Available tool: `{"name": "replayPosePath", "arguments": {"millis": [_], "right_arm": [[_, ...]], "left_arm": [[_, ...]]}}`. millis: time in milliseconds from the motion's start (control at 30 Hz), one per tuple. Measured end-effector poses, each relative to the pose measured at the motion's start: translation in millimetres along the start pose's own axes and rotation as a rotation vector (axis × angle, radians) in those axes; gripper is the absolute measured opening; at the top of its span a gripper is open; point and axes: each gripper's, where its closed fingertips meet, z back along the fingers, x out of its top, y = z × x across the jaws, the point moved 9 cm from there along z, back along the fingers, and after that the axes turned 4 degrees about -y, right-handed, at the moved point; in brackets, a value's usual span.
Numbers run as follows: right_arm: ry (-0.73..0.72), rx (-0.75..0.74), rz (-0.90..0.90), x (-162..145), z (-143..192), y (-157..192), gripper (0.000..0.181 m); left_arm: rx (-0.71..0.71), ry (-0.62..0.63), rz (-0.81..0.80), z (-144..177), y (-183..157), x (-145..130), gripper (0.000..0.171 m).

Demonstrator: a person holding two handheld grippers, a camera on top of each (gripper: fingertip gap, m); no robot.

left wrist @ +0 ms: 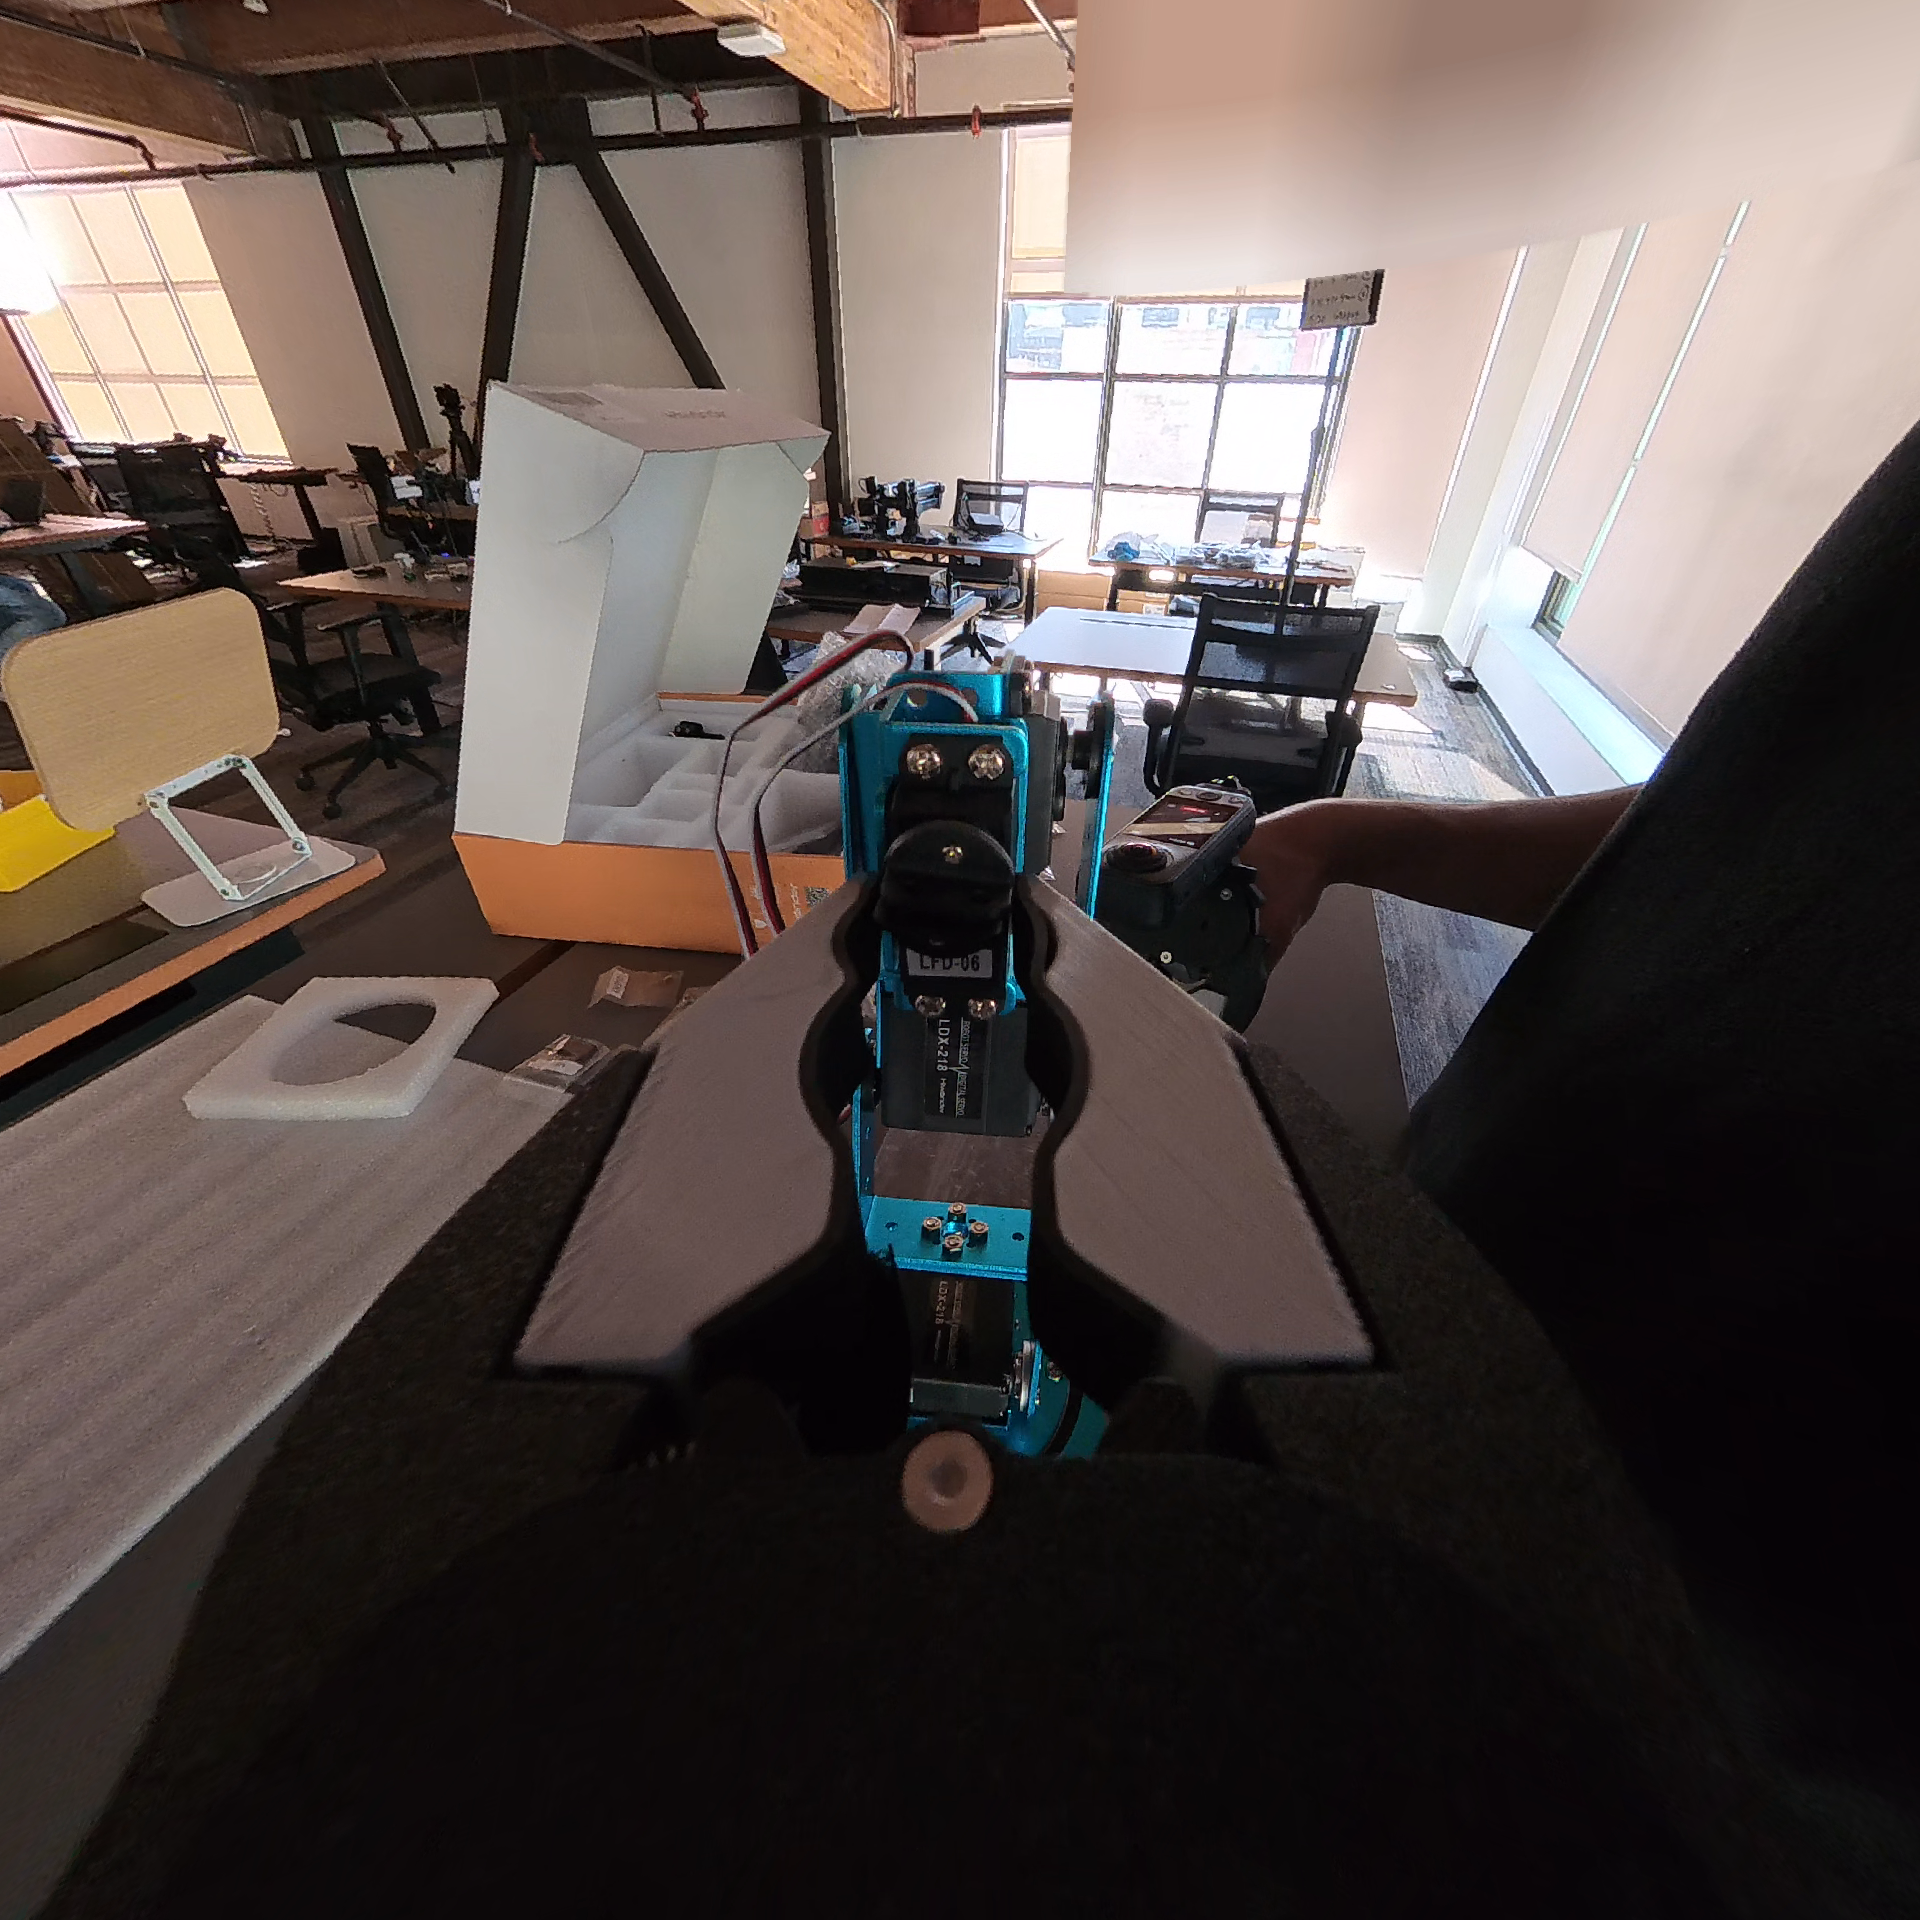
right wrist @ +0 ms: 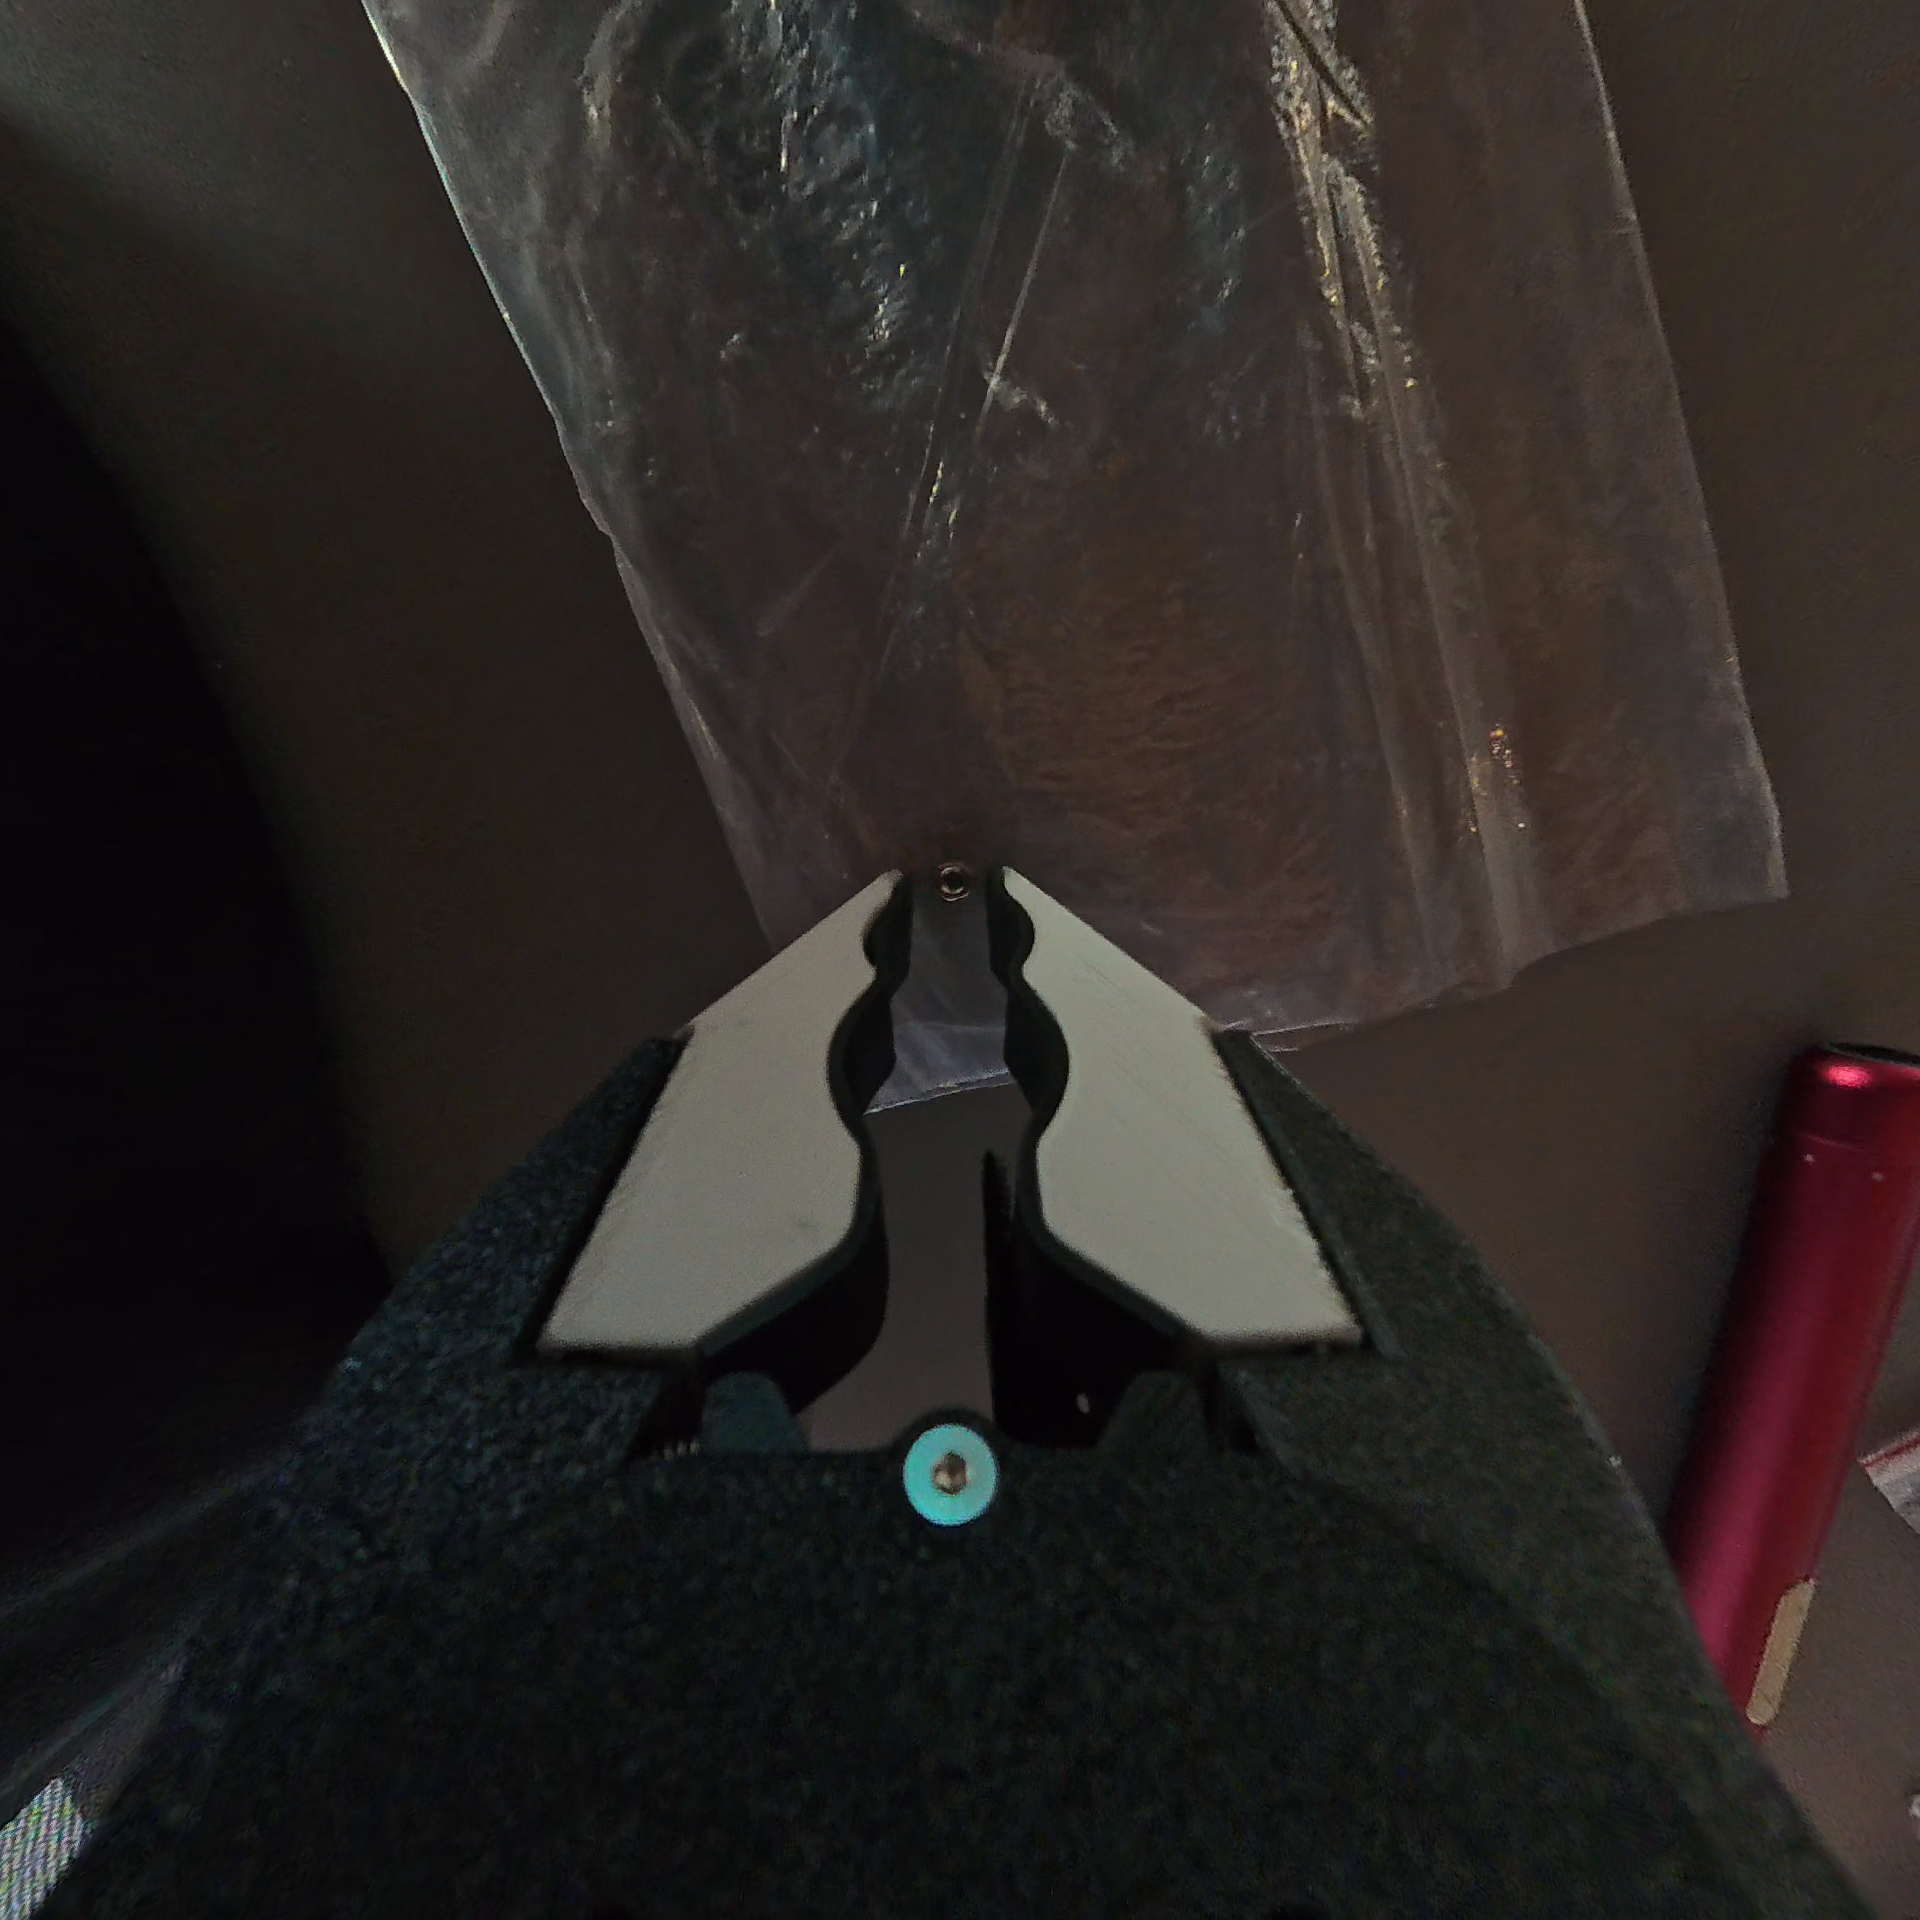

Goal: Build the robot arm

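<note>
Left gripper [left wrist: 943, 914] is closing its grey jaws around a blue metal servo assembly with black servo blocks [left wrist: 940, 997]. The jaws are clamping it at their tips, at the rounded black servo horn. The rest of the assembly is running down between the jaws toward the hinge. Red, white and black wires [left wrist: 743, 821] are looping off its left side, just outside the left jaw.

Handling judgement: the assembly looks rigid, fairly heavy for its size, metal edges hard and probably slippery; the flat bracket faces look like a better hold than the round horn, and the wires should be kept out of the pinch.

Beyond the jaw tips, an opened white-and-orange cardboard box with white foam inserts [left wrist: 623, 665] is standing. Left of the jaws, a white foam cut-out frame [left wrist: 343, 1049] is lying flat.

Right gripper [right wrist: 951, 883] is pointing down at a crinkled clear plastic bag [right wrist: 1091, 468], jaws nearly together on a tiny silver screw [right wrist: 949, 881] at the tips; whether they are actually gripping it, cannot tell. The screw looks light, hard, easy to drop. A red metal cylinder [right wrist: 1787, 1351] is lying to the right of the jaws.
</note>
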Motion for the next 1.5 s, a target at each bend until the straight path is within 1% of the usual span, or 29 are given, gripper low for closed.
{"name": "replayPosePath", "arguments": {"millis": [100,200,233,267,367,433,567,633,700,1000,1267,1433,1500], "right_arm": [[0.002,-0.018,0.014,0.1,-0.5,-0.7,0.006],[-0.011,-0.015,0.023,-0.1,-0.8,0.5,0.005],[-0.025,-0.007,0.022,-0.5,-0.4,1.2,0.005],[-0.047,-0.004,0.015,-0.9,1.1,1.3,0.0],[-0.147,0.003,-0.022,-0.1,10.1,-0.4,0.0],[-0.171,0.013,-0.042,-1.2,14.3,-1.3,0.0],[-0.109,-0.007,-0.026,-6.4,9.5,-3.7,0.0],[-0.065,-0.017,-0.014,-8.3,4.6,-4.5,0.005],[-0.045,-0.019,-0.005,-8.2,2.5,-3.7,0.005],[-0.02,-0.069,0.019,-2.0,2.7,-7.2,0.01],[-0.022,-0.039,0.012,0.9,-0.4,-10.4,0.009],[-0.043,-0.036,-0.007,-1.7,0.9,-12.7,0.006],[-0.08,-0.04,-0.018,-2.1,5.1,-13.9,0.006]], "left_arm": [[0.013,-0.005,0.003,0.7,-1.0,-1.0,0.024],[0.032,0.01,-0.007,3.3,-3.0,-2.6,0.024],[0.038,0.013,-0.009,4.6,-3.7,-3.1,0.025],[0.044,0.013,-0.008,6.4,-4.4,-3.4,0.027],[0.075,0.009,0.005,13.0,-5.9,-3.5,0.034],[0.096,0.004,0.009,17.2,-7.4,-3.7,0.035],[0.121,0.0,0.012,22.4,-11.6,-4.2,0.035],[0.132,0.0,0.01,23.6,-13.3,-4.1,0.035],[0.144,0.0,0.006,24.4,-14.3,-3.3,0.035],[0.166,0.007,-0.008,24.4,-15.0,-2.3,0.035],[0.18,0.01,-0.019,24.0,-15.2,-2.2,0.035],[0.221,-0.005,-0.025,30.3,-16.3,2.2,0.034],[0.233,-0.023,-0.028,32.5,-19.8,7.3,0.034]]}}
